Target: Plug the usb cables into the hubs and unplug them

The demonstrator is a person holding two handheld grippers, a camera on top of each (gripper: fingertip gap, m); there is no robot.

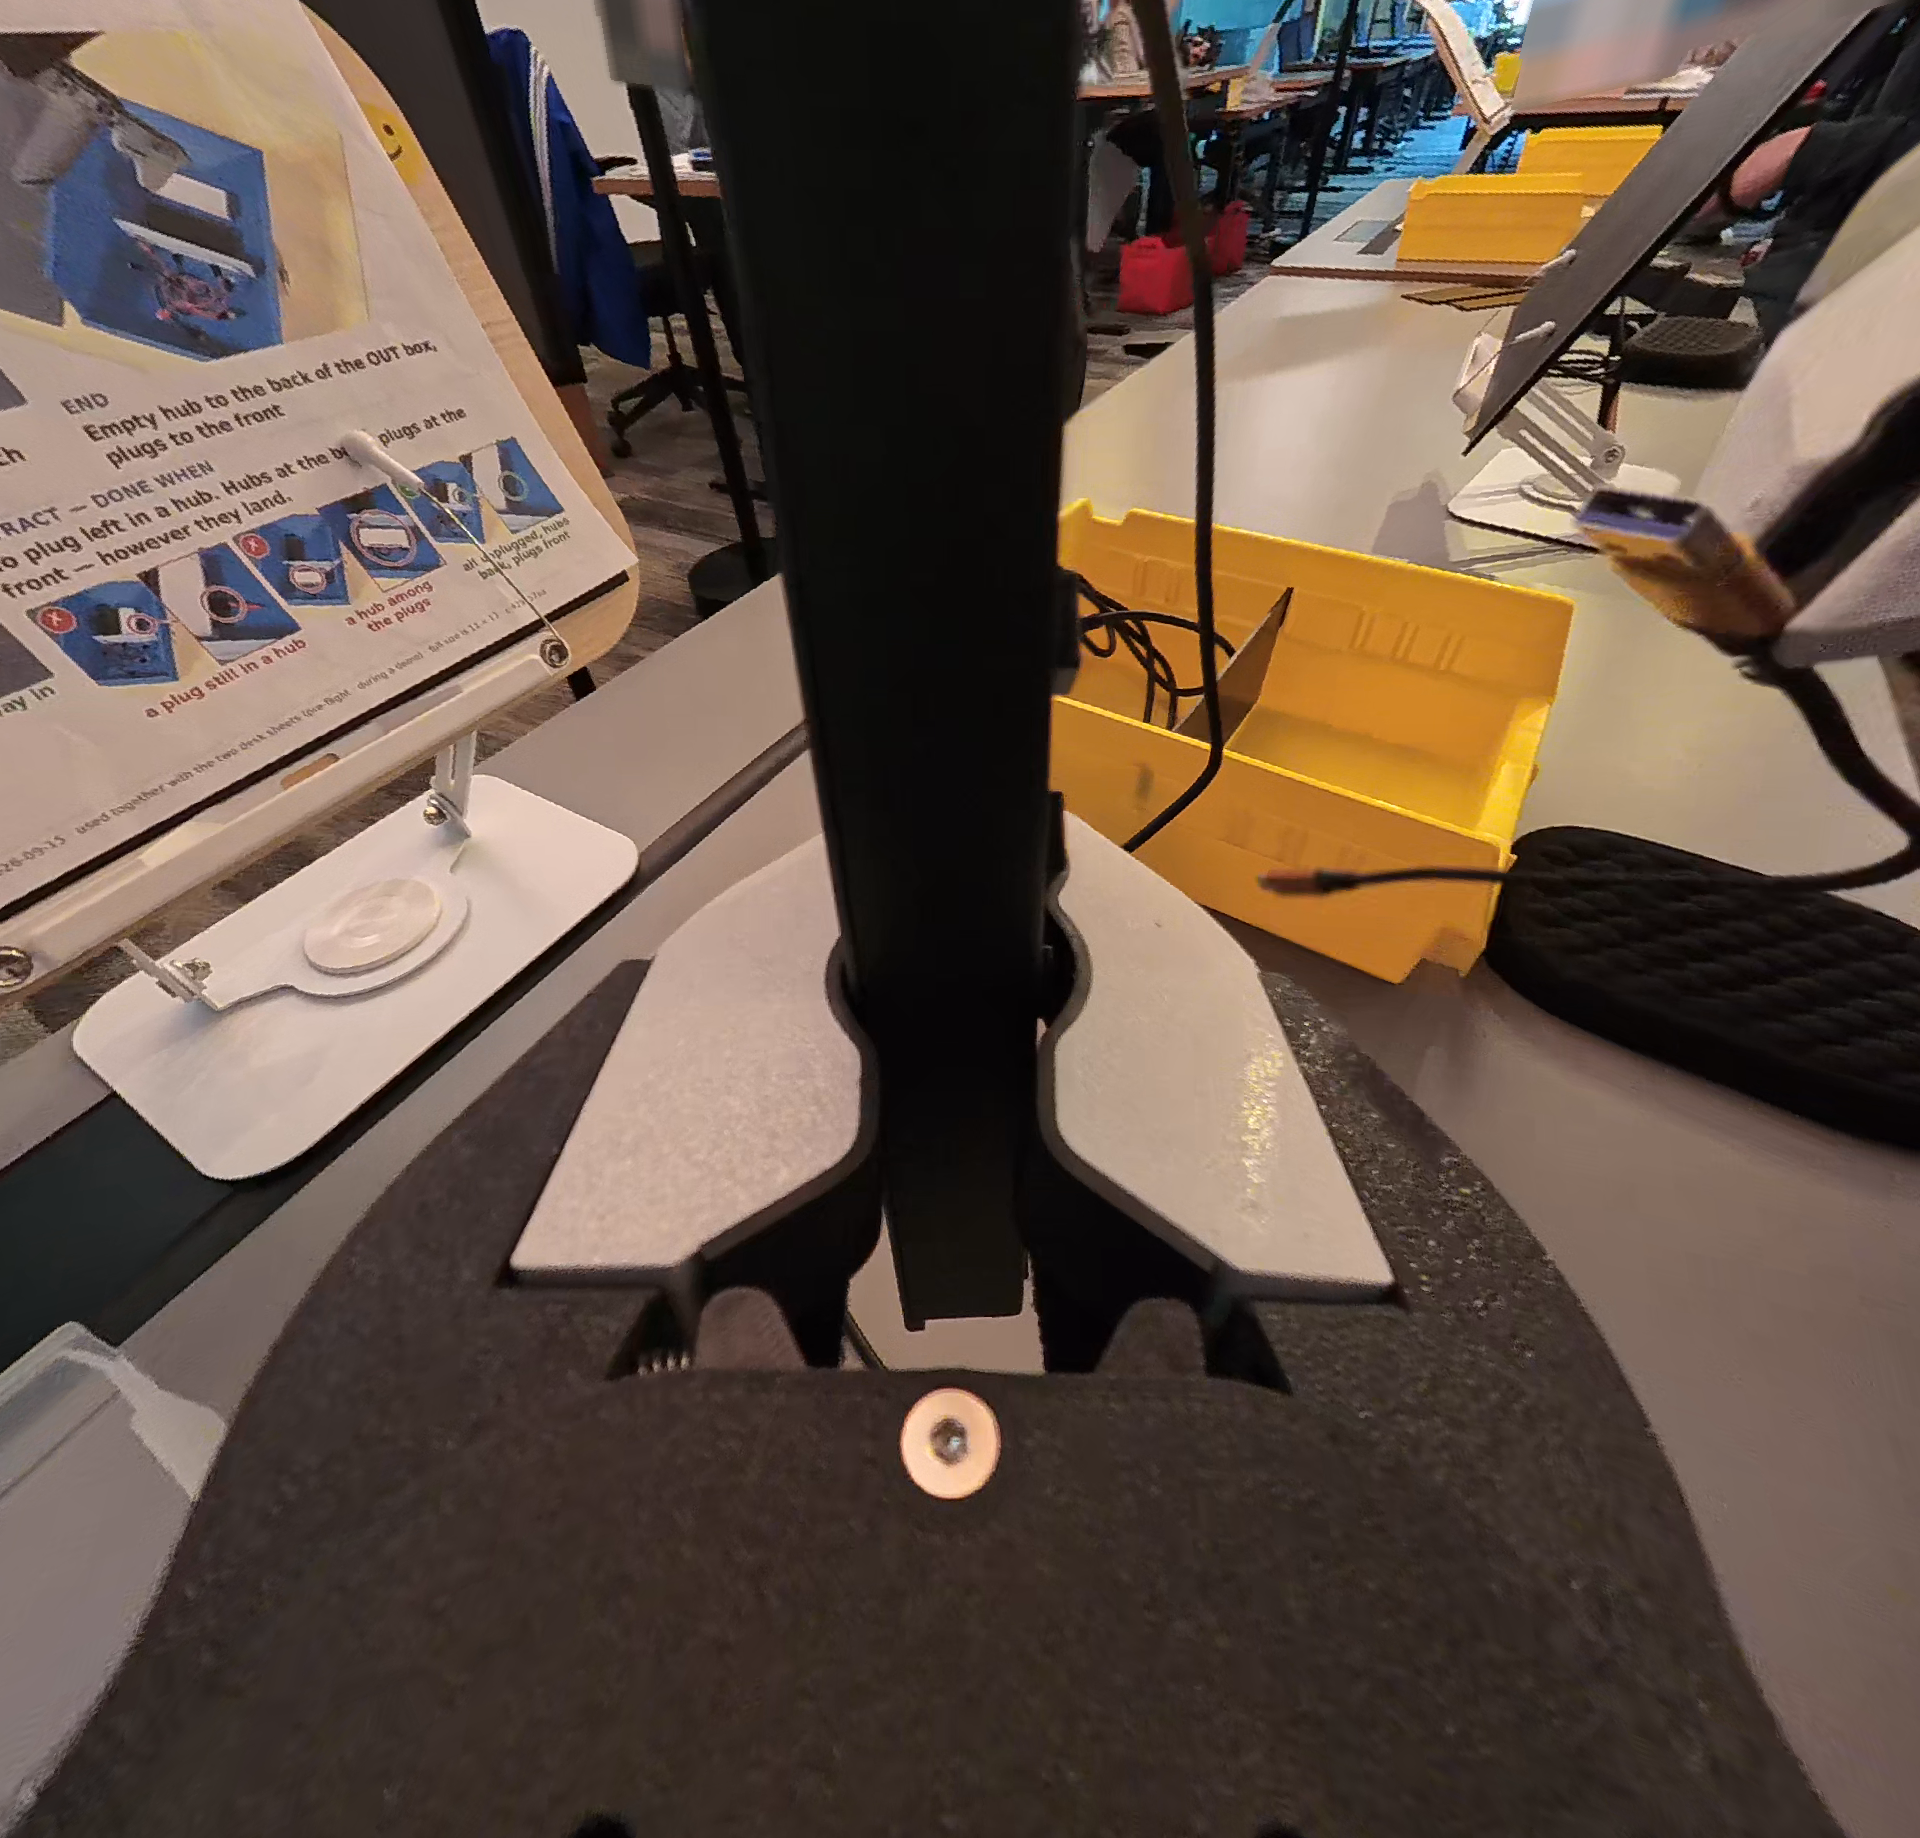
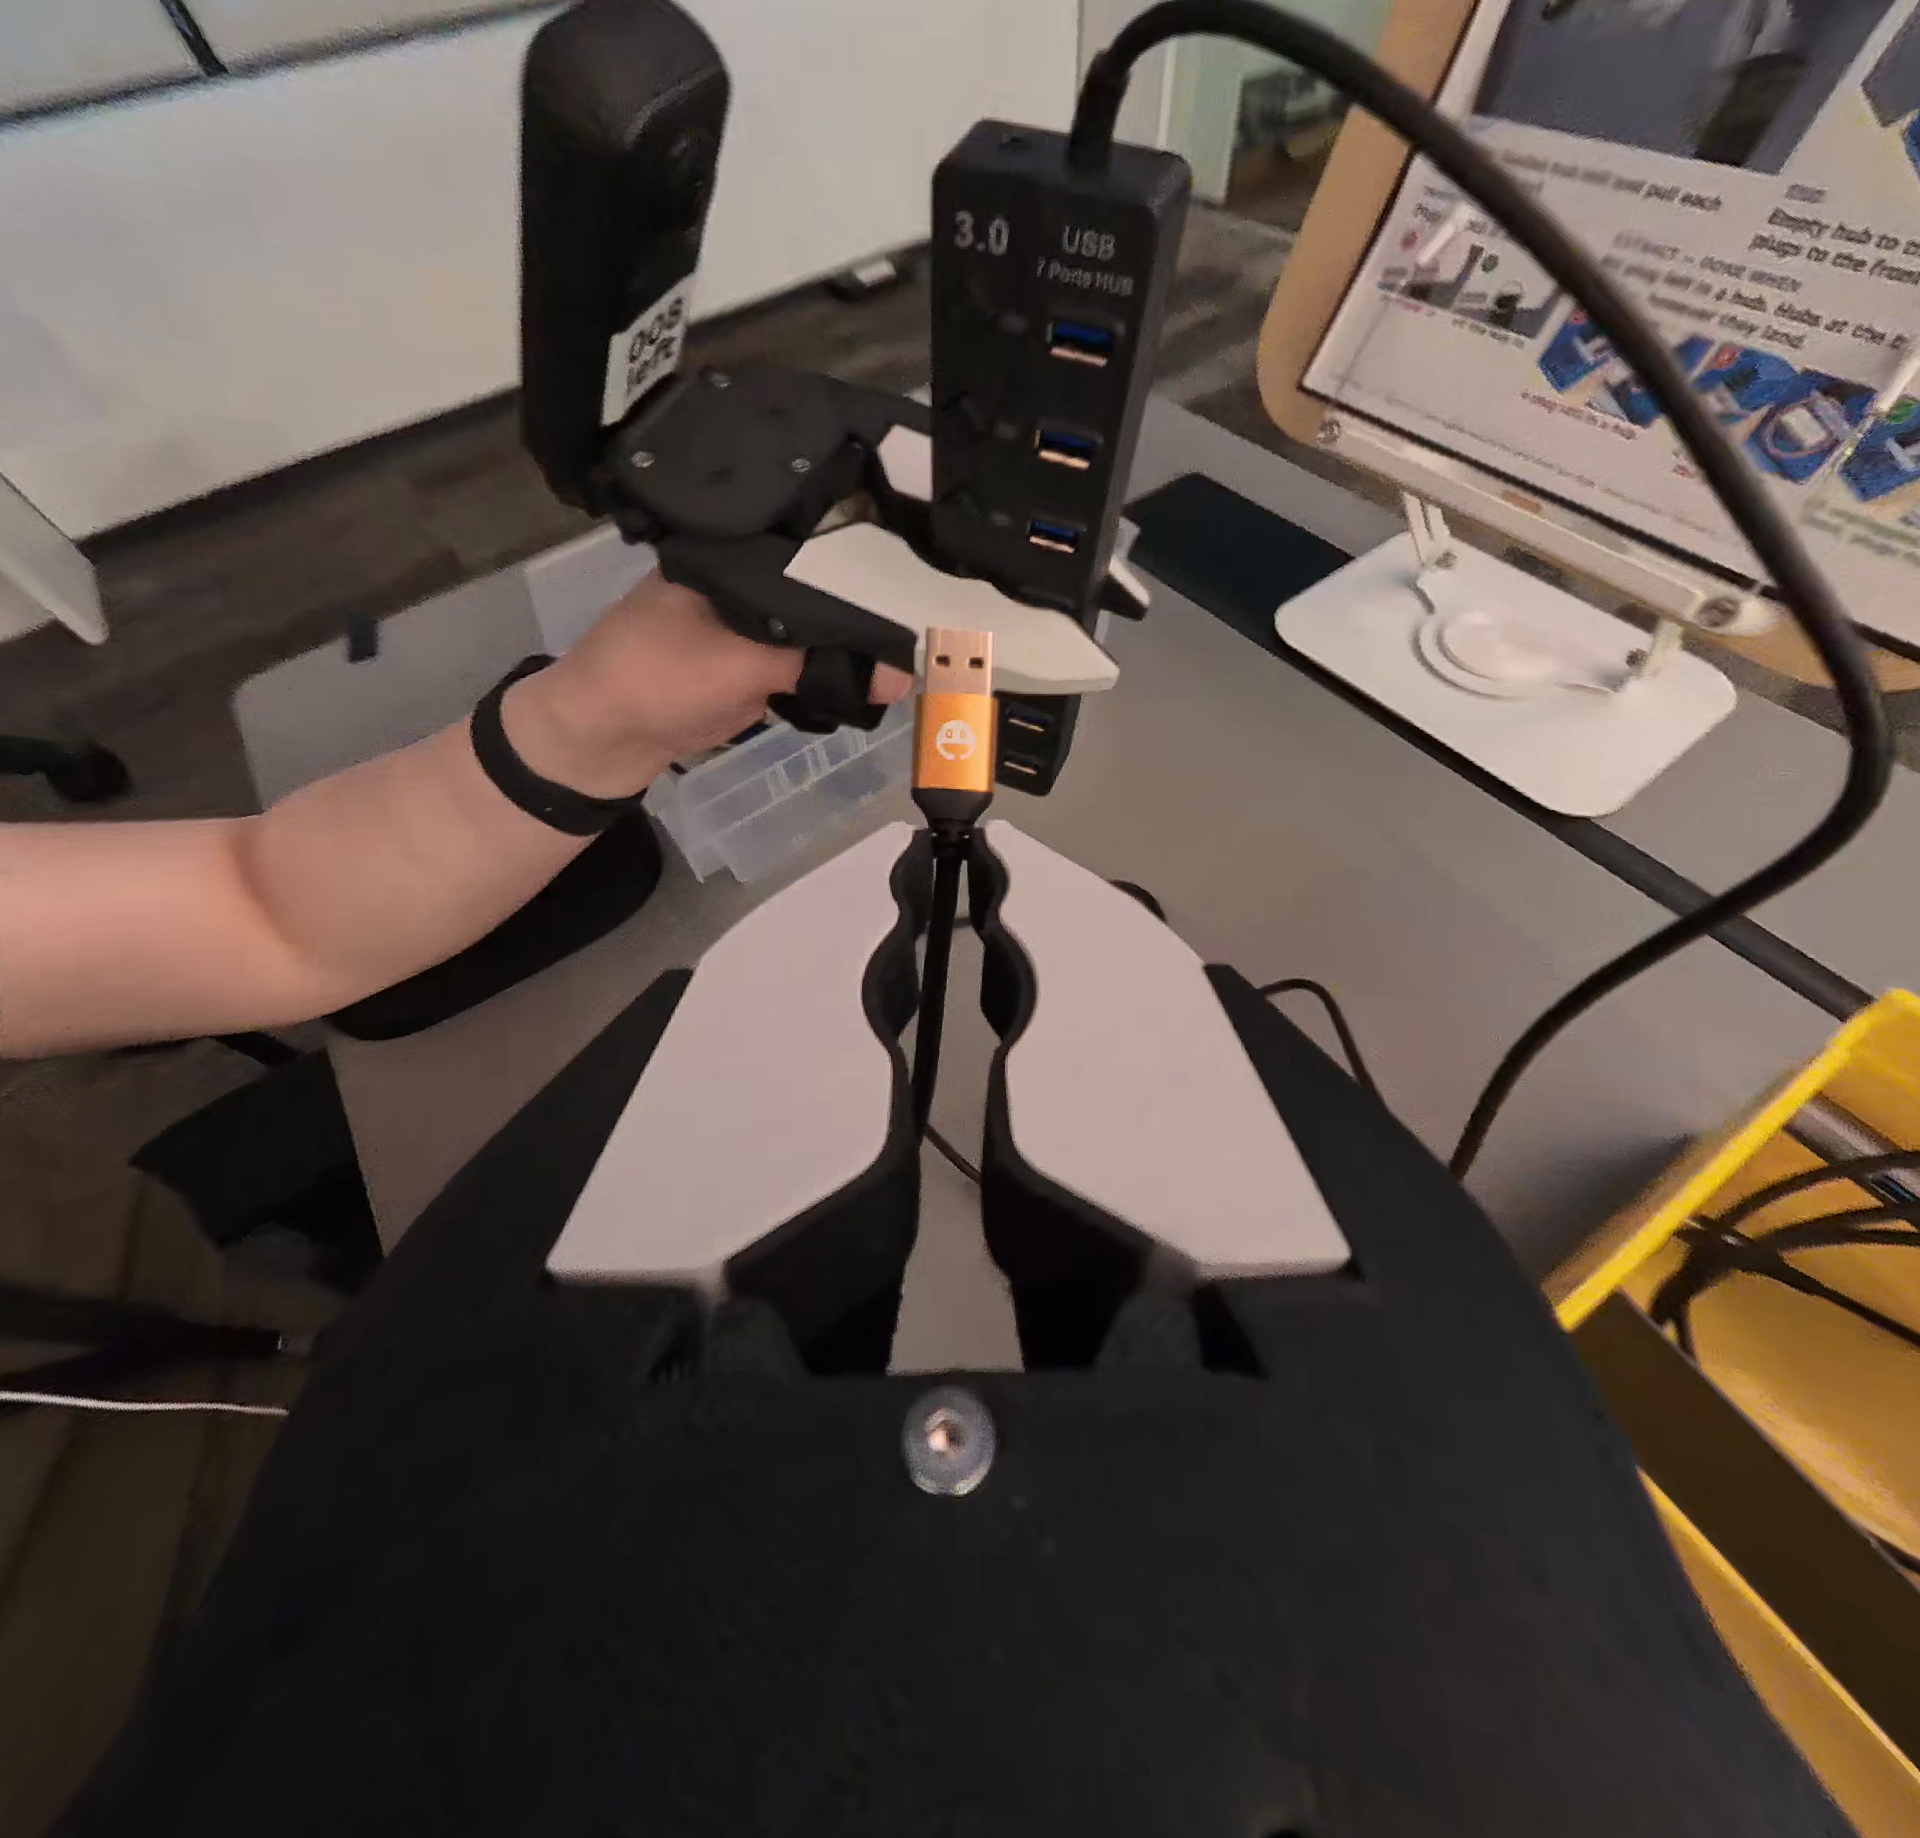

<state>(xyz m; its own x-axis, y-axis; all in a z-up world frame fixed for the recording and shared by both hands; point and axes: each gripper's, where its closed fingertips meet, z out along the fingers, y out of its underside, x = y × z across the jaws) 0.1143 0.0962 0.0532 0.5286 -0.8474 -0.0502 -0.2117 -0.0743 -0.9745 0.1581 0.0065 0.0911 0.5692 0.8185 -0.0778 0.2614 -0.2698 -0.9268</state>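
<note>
My left gripper [image 1: 945, 905] is shut on a black USB hub [image 1: 914, 438] and holds it upright above the table. In the right wrist view the hub [image 2: 1049, 417] shows several blue ports, all empty, with the left gripper [image 2: 1091, 625] clamped across its lower half. My right gripper [image 2: 948, 853] is shut on a black cable just behind its orange USB plug [image 2: 954, 739]. The plug points up, in front of the hub's lower ports, and is not inserted. In the left wrist view the plug [image 1: 1683, 562] is off to the right, apart from the hub.
A yellow bin [image 1: 1351, 708] with a divider and black cables stands behind the hub; a loose plug [image 1: 1288, 882] hangs over its front. The hub's own cable [image 2: 1558, 230] loops right to the bin [image 2: 1766, 1269]. An instruction sheet on a stand [image 1: 260, 386] is left, a black pad [image 1: 1714, 978] right. One gripper's finger ends stand about 11 centimetres off the other's.
</note>
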